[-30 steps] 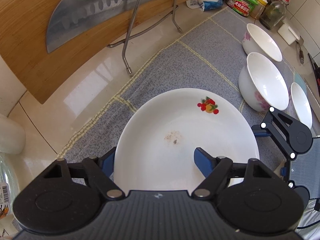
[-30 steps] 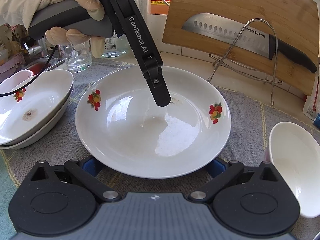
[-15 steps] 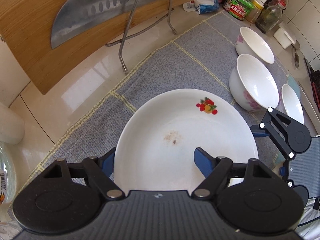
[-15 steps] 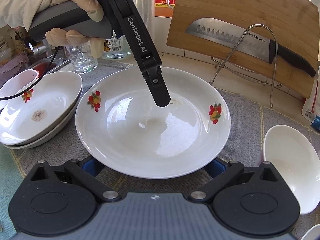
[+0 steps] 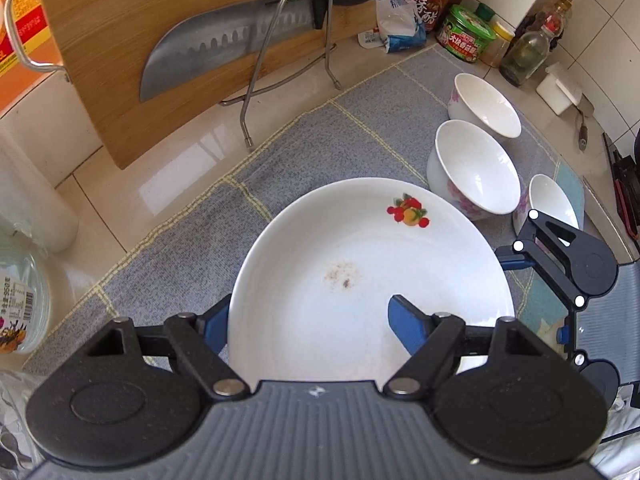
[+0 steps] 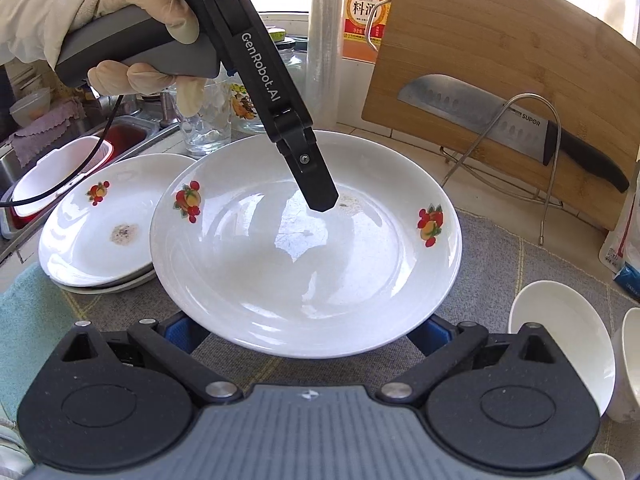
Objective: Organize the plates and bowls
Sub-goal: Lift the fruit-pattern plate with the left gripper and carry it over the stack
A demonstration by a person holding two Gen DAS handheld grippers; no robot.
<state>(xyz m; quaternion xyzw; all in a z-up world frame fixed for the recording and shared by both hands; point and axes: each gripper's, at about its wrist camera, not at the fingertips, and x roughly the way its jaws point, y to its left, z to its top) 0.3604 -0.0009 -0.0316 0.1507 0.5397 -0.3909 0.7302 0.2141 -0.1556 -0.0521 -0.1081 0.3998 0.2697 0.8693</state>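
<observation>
A kitchen surface [image 5: 168, 160] with a grey mat [image 5: 320, 148] spread below the propped cutting board [image 6: 500, 40], the fixed mark of the scene. In front of the board, the large fruit-patterned plate [image 6: 304, 264] has just come up off the mat, carried by both tools; its edge now overlaps the stack of plates [image 6: 100, 236] waiting to the board's left, near the sink. The lift suggests the plate is bound for that stack, the first pile in the tidy-up.

To the board's right, three white bowls [image 5: 474, 168] stand empty on the mat, untouched and still to be sorted.

The left tool [image 5: 310, 306], held in a gloved hand [image 6: 132, 40], is clamped tight on the plate's rim, one finger inside the dish and one beneath. The right tool [image 6: 306, 332] has its jaws spread wide, fingers tucked under the plate's opposite edge, seemingly propping rather than pinching.

The raised plate holds only a small brown smear [image 5: 340, 274] at its centre; the stack's top plate bears a similar stain [image 6: 124, 232].
</observation>
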